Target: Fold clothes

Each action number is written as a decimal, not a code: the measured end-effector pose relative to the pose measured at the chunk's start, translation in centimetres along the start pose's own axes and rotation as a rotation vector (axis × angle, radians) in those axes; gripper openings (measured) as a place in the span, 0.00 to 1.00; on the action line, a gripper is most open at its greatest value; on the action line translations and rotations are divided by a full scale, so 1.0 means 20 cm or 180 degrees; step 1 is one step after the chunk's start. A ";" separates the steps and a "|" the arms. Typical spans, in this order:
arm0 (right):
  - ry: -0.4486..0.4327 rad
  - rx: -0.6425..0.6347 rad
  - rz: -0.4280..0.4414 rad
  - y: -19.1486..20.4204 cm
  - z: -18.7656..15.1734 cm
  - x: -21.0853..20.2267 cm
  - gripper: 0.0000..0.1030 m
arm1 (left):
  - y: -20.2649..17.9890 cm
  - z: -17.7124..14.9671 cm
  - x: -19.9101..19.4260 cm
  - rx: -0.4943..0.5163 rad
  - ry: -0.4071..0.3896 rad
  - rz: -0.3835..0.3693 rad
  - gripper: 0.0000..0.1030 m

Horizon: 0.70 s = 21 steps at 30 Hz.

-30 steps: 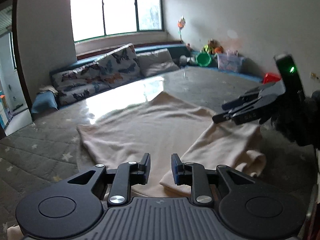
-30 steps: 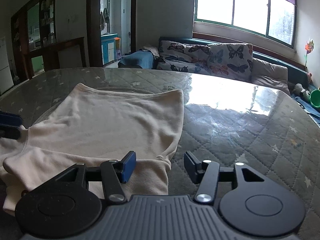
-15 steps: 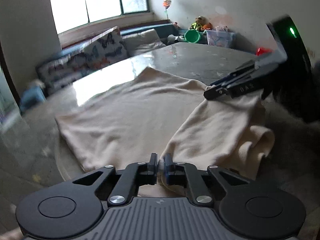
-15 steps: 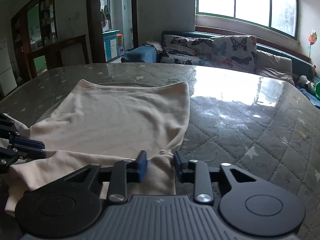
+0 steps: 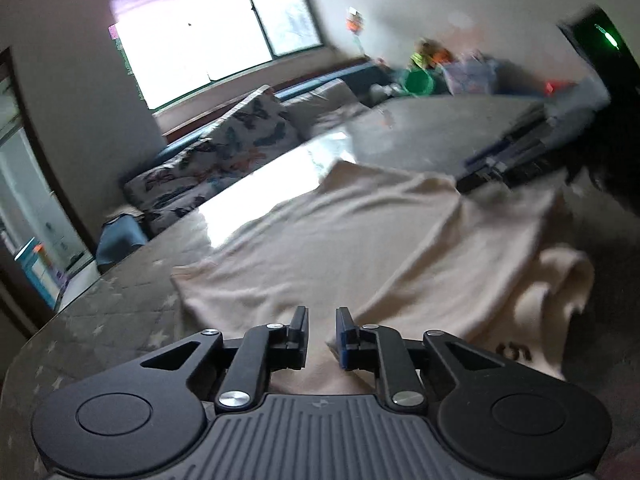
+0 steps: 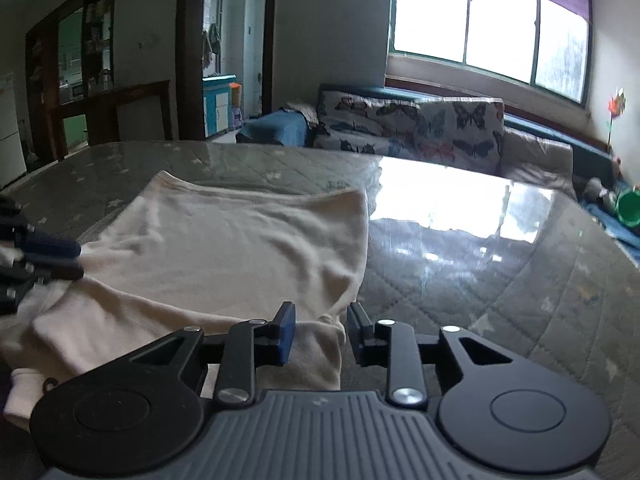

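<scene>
Cream fabric of the garment point(image 5: 360, 240) lies under and between the left gripper point(image 5: 322, 330) fingers, whose jaws are opening with a clear gap, the pads off the cloth; a folded edge sits just beside the blue pad on the right finger. Likewise the right gripper point(image 6: 320, 330) is opening, its jaws released, with a bunched corner of the garment point(image 6: 224, 248) lying between them, untouched. Beyond both sets of fingertips the garment spreads flat over the quilted grey mattress point(image 6: 500, 280). Farther off stand a butterfly-print sofa point(image 6: 420, 128) and a bright window point(image 6: 480, 28).
</scene>
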State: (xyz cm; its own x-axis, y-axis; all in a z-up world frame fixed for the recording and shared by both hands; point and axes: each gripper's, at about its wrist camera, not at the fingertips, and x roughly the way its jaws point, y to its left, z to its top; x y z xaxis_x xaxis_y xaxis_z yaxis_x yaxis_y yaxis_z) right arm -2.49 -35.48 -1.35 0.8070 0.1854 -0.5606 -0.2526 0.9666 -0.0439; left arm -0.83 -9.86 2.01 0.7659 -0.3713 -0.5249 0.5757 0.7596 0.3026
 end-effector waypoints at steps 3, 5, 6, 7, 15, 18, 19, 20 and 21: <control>-0.0060 -0.0046 0.0060 0.03 -0.01 -0.06 0.37 | -0.01 0.03 -0.06 -0.0171 -0.0129 -0.0107 0.16; -0.0066 -0.0083 0.0094 0.05 -0.03 -0.09 0.37 | -0.05 0.01 -0.06 -0.0199 -0.0109 -0.0182 0.16; -0.0067 -0.0113 0.0107 0.06 -0.05 -0.11 0.38 | -0.07 0.00 -0.06 -0.0199 -0.0085 -0.0212 0.16; -0.0068 -0.0144 0.0107 0.07 -0.06 -0.13 0.39 | -0.08 -0.01 -0.06 -0.0200 -0.0061 -0.0242 0.16; 0.0050 -0.0329 0.0058 0.12 -0.17 -0.16 0.47 | -0.10 -0.09 -0.08 -0.0396 0.0067 -0.0199 0.22; -0.0052 -0.0374 0.0040 0.14 -0.16 -0.20 0.52 | -0.06 -0.09 -0.14 -0.0519 0.0014 -0.0090 0.24; -0.0086 -0.0379 0.0059 0.15 -0.15 -0.21 0.54 | -0.05 -0.10 -0.16 -0.0561 -0.0001 -0.0055 0.24; -0.0116 -0.0386 0.0084 0.16 -0.15 -0.21 0.54 | -0.03 -0.11 -0.18 -0.0611 -0.0012 -0.0015 0.24; -0.0139 -0.0397 0.0111 0.18 -0.14 -0.21 0.54 | -0.02 -0.12 -0.20 -0.0664 -0.0019 0.0024 0.25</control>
State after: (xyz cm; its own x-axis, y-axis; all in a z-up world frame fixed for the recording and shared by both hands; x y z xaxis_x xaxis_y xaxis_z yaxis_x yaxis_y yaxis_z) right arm -8.33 -33.39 -1.43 0.8184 0.2288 -0.5272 -0.3432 0.9304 -0.1290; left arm -4.81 -7.39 2.09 0.7719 -0.3680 -0.5184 0.4986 0.8563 0.1347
